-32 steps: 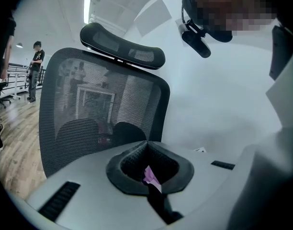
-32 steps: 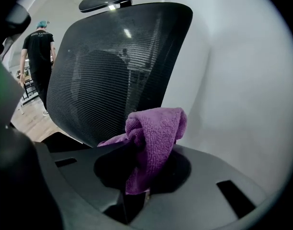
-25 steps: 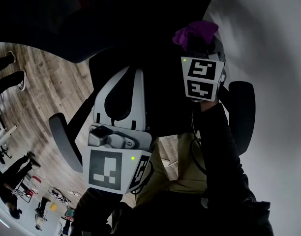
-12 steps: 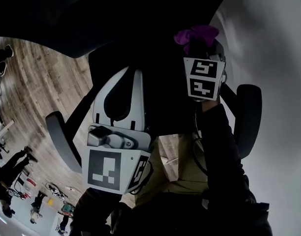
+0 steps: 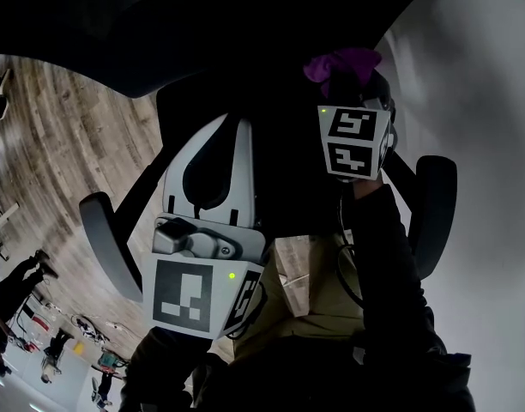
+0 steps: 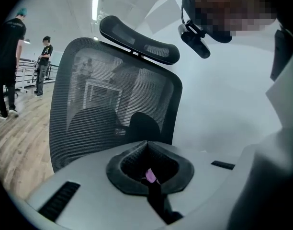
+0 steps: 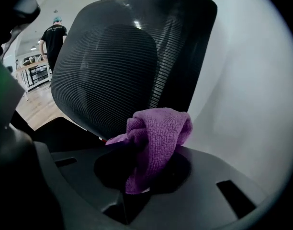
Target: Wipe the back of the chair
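Chair back, purple cloth in right tongs, barely moved.

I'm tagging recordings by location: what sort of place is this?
Probably an open office or workshop floor: a mesh office chair, wood-plank flooring, and people standing about in the bright background.

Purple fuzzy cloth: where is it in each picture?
Head view: the purple fuzzy cloth is near the top, right of middle, at the tip of the right hand-held gripper.
Left gripper view: only a tiny purple speck low in the middle; cannot tell if it is the cloth.
Right gripper view: lower middle, pinched in the jaws.
Shared landmark: the black mesh chair back, in both gripper views.
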